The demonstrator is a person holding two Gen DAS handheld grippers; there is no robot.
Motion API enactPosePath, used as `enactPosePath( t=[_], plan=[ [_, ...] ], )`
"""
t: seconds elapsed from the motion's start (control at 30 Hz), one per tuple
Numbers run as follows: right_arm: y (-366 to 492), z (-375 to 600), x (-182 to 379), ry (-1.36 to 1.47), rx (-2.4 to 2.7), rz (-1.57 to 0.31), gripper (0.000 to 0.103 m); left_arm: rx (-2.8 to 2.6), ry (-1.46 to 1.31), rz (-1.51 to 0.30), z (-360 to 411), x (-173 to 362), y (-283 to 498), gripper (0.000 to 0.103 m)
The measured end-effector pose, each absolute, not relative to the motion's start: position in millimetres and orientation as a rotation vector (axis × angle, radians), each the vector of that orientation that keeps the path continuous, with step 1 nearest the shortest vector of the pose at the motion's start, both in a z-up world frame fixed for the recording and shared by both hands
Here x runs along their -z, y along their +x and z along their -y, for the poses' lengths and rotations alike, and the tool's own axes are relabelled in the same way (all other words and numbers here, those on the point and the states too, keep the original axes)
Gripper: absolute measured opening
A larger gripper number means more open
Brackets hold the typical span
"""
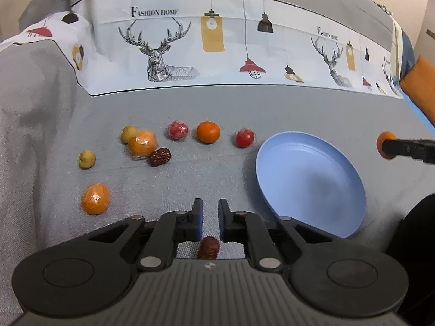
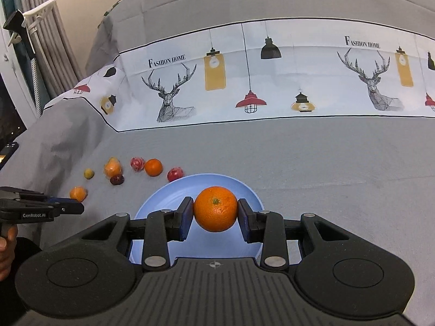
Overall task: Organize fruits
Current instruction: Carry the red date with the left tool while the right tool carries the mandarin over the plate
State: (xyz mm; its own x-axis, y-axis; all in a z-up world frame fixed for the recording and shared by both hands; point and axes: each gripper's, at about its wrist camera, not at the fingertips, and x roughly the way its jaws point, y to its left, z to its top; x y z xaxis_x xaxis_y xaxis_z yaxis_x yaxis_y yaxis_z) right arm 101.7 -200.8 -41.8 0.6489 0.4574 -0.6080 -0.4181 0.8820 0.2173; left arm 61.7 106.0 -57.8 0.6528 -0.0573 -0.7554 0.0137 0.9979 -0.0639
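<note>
1. Left wrist view: the left gripper [image 1: 210, 213] hangs over the grey bedspread [image 1: 206, 174] with its jaws drawn together and nothing between the pads.
2. A red date [image 1: 208, 247] lies on the cloth below and behind the fingertips, partly hidden by the gripper body.
3. The blue plate [image 1: 310, 179] sits empty to the right. Wrapped oranges, red fruits, yellow-green fruits and a second date [image 1: 159, 156] lie scattered to the left, on the cloth.
4. Right wrist view: the right gripper [image 2: 215, 209] clamps an orange [image 2: 216, 208] between both pads.
5. The orange is held above the blue plate, clear of its surface.
</note>
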Motion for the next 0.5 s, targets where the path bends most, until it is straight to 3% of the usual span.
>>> enactPosePath(
  t=[0.17,0.27,0.43,0.5],
  plan=[
    [103.3,204.0,41.7,0.085,-0.495,-0.714,0.037,0.028,-0.066,-0.899,-109.0,63.2,66.8,0.011],
    [104.9,204.7,41.1,0.084,-0.497,-0.713,0.037,-0.020,-0.133,-0.950,-122.3,70.3,75.4,0.021],
    [104.8,207.6,41.2,0.092,-0.498,-0.710,0.037,0.042,-0.191,-1.049,-127.7,80.6,85.9,0.025],
    [105.7,208.1,41.4,0.095,-0.499,-0.712,0.037,0.070,-0.145,-1.070,-119.7,83.0,87.7,0.032]
  ],
)
